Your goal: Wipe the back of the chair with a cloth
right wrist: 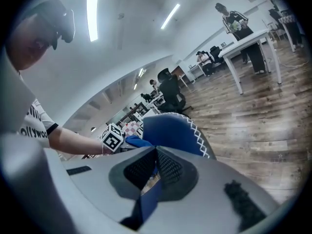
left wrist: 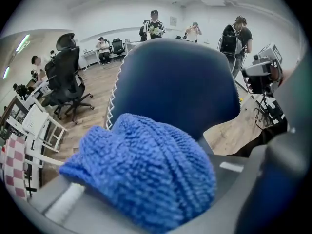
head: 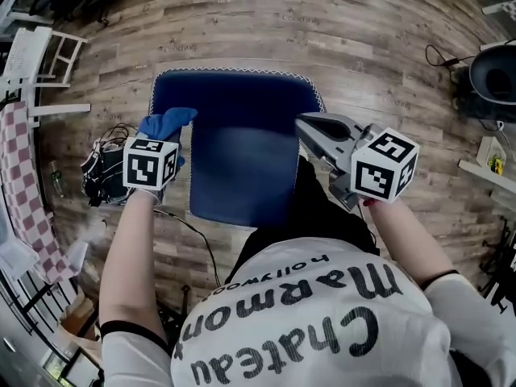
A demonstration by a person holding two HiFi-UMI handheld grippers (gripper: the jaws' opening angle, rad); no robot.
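In the head view a dark blue chair (head: 234, 147) with white stitched edging stands right below me on the wood floor. My left gripper (head: 164, 134) is at the chair's left edge, shut on a blue knitted cloth (head: 169, 122) that bulges out past its jaws. The left gripper view shows the cloth (left wrist: 146, 172) bunched between the jaws, close to the chair's padded back (left wrist: 175, 79). My right gripper (head: 301, 122) is at the chair's right edge, shut with nothing in it. In the right gripper view its jaws meet at the tips (right wrist: 156, 148) in front of the chair (right wrist: 170, 126).
Cables and a black bundle (head: 101, 168) lie on the floor left of the chair. A checkered cloth (head: 24, 176) and a white rack (head: 40, 51) stand further left. A black bin (head: 493, 75) is at the right. Black office chairs (left wrist: 68, 82), people, and a white table (right wrist: 246, 43) fill the room behind.
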